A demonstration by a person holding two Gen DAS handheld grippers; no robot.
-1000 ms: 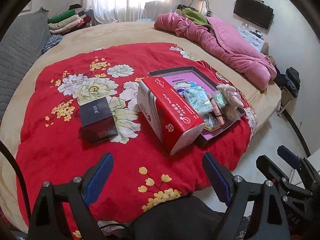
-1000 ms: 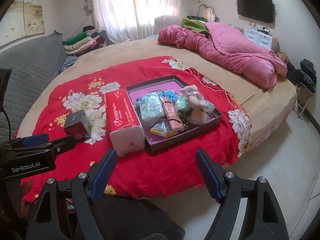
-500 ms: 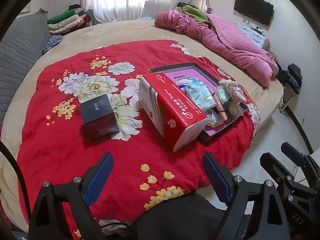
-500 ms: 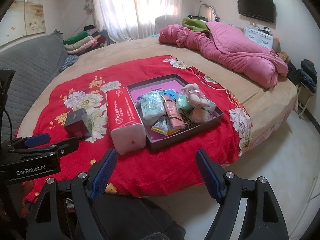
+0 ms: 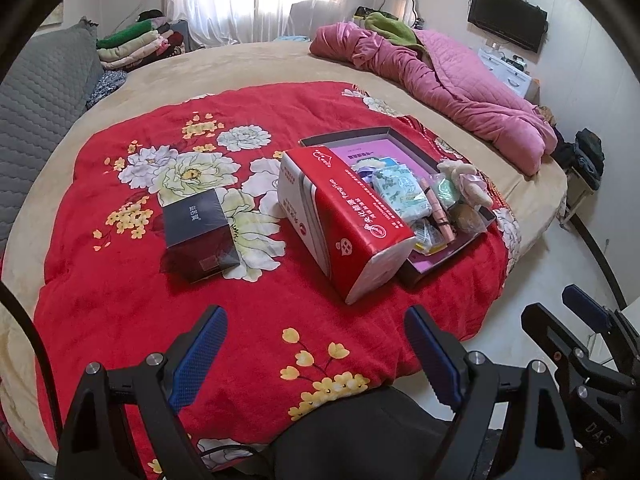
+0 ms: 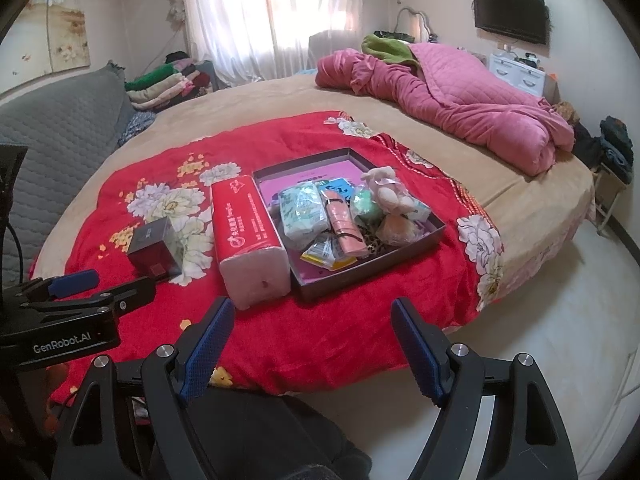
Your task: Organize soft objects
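Covering bed (image 6: 460, 152): red floral blanket (image 5: 120, 280) | curtained window (image 6: 272, 12) | both grippers spread, empty

Bright bedroom with a sheer-curtained window (image 6: 276, 16), a wall-mounted television (image 6: 509, 14), a white dresser (image 6: 518, 74) and a pale floor (image 6: 560, 320)

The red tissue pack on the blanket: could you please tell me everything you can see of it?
The red tissue pack is a long soft brick in glossy red wrapper with white print. Its near end shows the white folded tissues, with one small dark spot. It lies flat on the red floral blanket, lengthwise away from the cameras, close against the left wall of the dark tray. The small dark box sits apart to its left. Neither gripper touches it.
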